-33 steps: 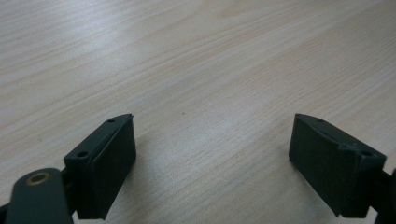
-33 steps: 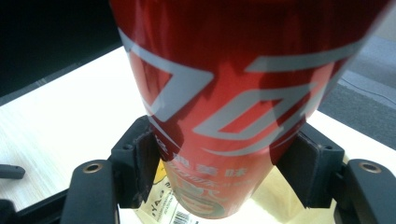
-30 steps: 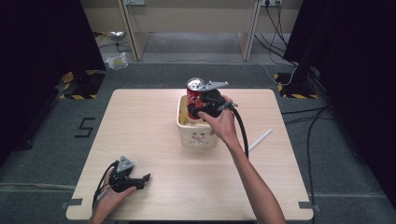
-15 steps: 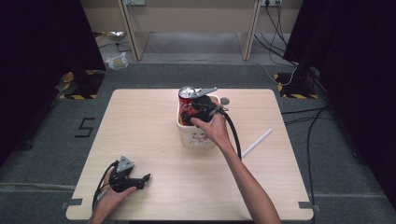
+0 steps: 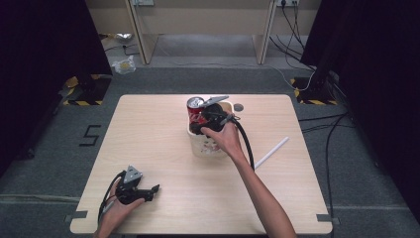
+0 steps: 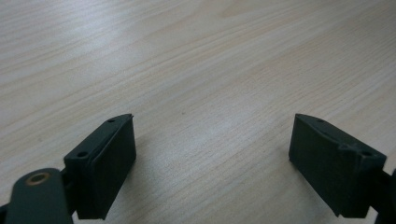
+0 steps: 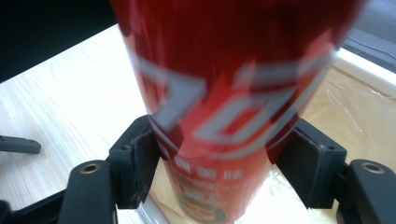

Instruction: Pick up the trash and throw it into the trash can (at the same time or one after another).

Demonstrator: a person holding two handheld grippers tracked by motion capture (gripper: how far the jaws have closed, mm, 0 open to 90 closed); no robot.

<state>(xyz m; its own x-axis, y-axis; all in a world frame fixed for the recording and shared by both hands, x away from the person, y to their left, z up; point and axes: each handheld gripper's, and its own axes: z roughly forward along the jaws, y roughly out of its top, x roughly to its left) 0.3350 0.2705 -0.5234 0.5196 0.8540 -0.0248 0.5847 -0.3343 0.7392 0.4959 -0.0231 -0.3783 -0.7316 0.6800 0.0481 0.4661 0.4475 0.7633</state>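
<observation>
A red drink can (image 5: 195, 106) stands upright in a white paper cup (image 5: 205, 147) at the middle of the table, its top above the rim. My right gripper (image 5: 200, 121) holds it from the near right side. In the right gripper view the can (image 7: 224, 93) sits between the two pads (image 7: 140, 168), which touch its sides; the jaws have just been opening a little. The cup's rim (image 7: 364, 65) shows behind it. My left gripper (image 5: 153, 190) rests at the table's front left, open over bare wood (image 6: 212, 154).
A white stick (image 5: 271, 152) lies on the table to the right of my right forearm. A small dark round spot (image 5: 238, 107) sits behind the cup. The wooden table (image 5: 148, 129) is bordered by grey floor, with cables at the right.
My right hand has come down and a little to the left, and the can has sunk lower into the cup. The left hand has stayed put.
</observation>
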